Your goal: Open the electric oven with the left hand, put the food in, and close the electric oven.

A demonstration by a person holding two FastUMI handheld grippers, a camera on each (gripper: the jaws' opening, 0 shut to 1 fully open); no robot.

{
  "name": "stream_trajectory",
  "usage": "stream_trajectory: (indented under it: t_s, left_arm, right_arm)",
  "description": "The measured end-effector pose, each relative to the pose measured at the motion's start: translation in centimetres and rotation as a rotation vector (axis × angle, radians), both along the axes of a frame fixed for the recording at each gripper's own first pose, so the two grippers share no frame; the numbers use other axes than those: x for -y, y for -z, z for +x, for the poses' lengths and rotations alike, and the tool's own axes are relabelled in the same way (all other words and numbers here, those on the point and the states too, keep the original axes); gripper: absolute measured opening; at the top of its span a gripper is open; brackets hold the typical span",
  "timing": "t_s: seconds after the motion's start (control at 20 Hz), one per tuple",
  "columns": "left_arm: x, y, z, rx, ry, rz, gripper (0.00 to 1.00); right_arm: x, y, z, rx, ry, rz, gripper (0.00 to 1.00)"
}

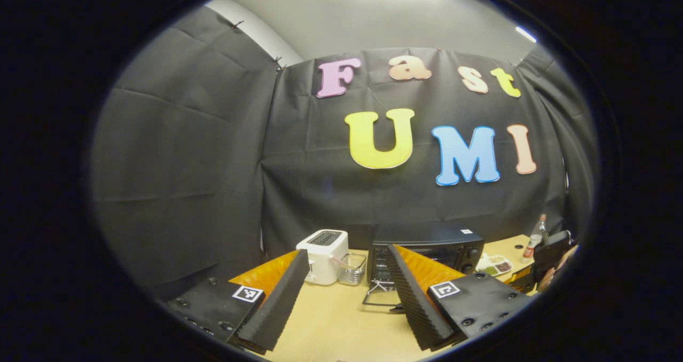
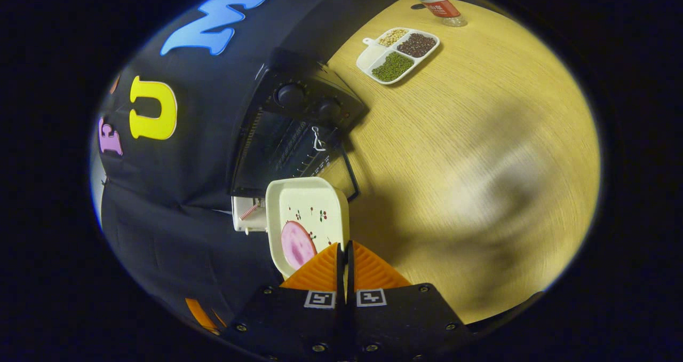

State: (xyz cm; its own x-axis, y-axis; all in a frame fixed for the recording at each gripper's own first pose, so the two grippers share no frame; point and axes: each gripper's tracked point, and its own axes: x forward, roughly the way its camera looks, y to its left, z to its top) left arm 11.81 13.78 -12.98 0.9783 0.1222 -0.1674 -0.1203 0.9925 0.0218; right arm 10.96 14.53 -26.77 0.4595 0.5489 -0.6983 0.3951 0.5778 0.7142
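Left gripper (image 1: pixel 347 292) hangs above the wooden table (image 1: pixel 331 319) w/ fingers spread wide, nothing between them. Dead ahead at 12 o'clock sits the black electric oven (image 1: pixel 427 247), door dropped open toward the camera; a white toaster (image 1: pixel 324 256) stands at its 9 o'clock, a clear container (image 1: pixel 352 268) between the two. Right gripper (image 2: pixel 344 250) has its fingers pinched tight on the rim of a cream square plate (image 2: pixel 309 212) carrying a pink slice of food (image 2: pixel 296 244), held in front of the oven. A divided dish of beans (image 2: pixel 397 55) and a bottle (image 2: pixel 435 4) lie at 1 o'clock in the right gripper view.
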Motion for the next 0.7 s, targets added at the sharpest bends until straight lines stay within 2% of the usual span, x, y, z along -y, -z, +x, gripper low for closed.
stream_trajectory:
  t_s: [0.3,0.55,0.65,0.7]
  left_arm:
    - [-2.0,1.0,2.4,-0.009,0.007,-0.009,1.00]
    - [-2.6,2.3,4.5,-0.023,0.031,-0.010,1.00]
    - [-2.8,2.8,5.1,-0.033,0.041,-0.019,0.92]
    - [-2.9,3.1,5.4,-0.037,0.046,-0.017,1.00]
  right_arm:
    - [-3.3,0.4,4.7,-0.016,0.169,0.057,0.00]
    - [-5.8,1.3,8.4,-0.028,0.288,0.107,0.00]
    - [-6.6,1.8,9.7,-0.051,0.328,0.133,0.00]
    - [-6.8,2.0,10.5,-0.045,0.354,0.135,0.00]
